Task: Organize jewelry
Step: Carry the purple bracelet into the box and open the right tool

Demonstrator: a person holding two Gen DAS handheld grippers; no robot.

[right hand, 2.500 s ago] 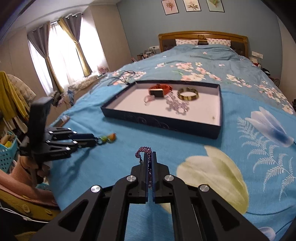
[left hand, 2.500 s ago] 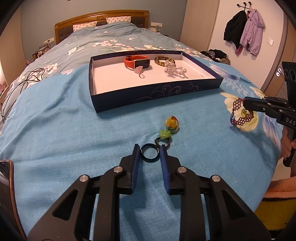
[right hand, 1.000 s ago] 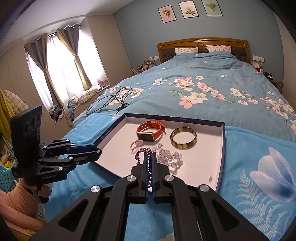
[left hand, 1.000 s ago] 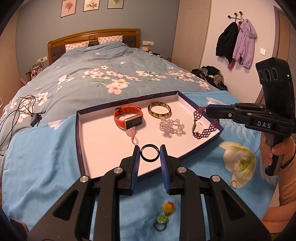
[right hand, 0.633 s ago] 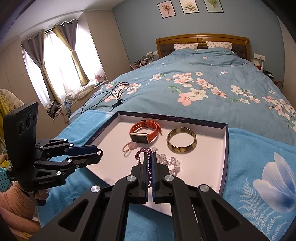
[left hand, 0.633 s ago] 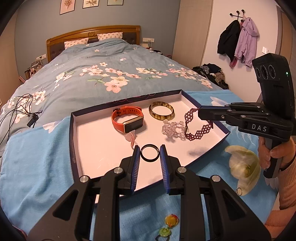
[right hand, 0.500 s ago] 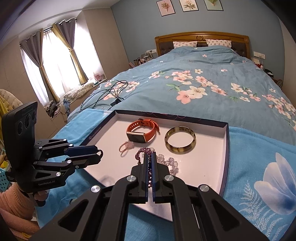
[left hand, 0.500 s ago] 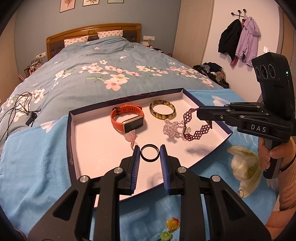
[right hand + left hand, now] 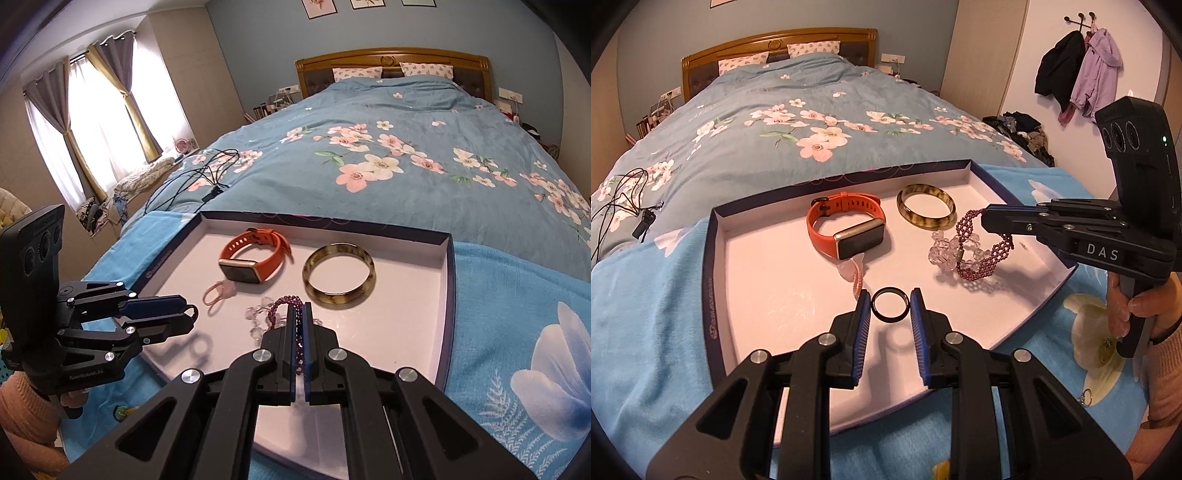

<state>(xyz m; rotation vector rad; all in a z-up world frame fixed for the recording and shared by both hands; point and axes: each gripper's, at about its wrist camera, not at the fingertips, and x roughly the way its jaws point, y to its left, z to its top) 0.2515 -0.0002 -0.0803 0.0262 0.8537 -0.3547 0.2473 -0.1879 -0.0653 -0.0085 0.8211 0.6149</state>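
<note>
A shallow navy tray with a white floor lies on the bed. My left gripper is shut on a black ring and holds it just above the tray's near part; it also shows in the right wrist view. My right gripper is shut on a purple beaded bracelet that hangs over the clear crystal bracelet. In the tray lie an orange smartwatch, an amber bangle and a small pink ring.
The bed has a blue floral duvet and a light blue blanket. Black cables lie at the left. A charm lies on the blanket near the tray. Coats hang on the right wall.
Both grippers came from the blanket in over the tray with their items. In the last half second both sank lower, and the purple bracelet now hangs at the crystal bracelet.
</note>
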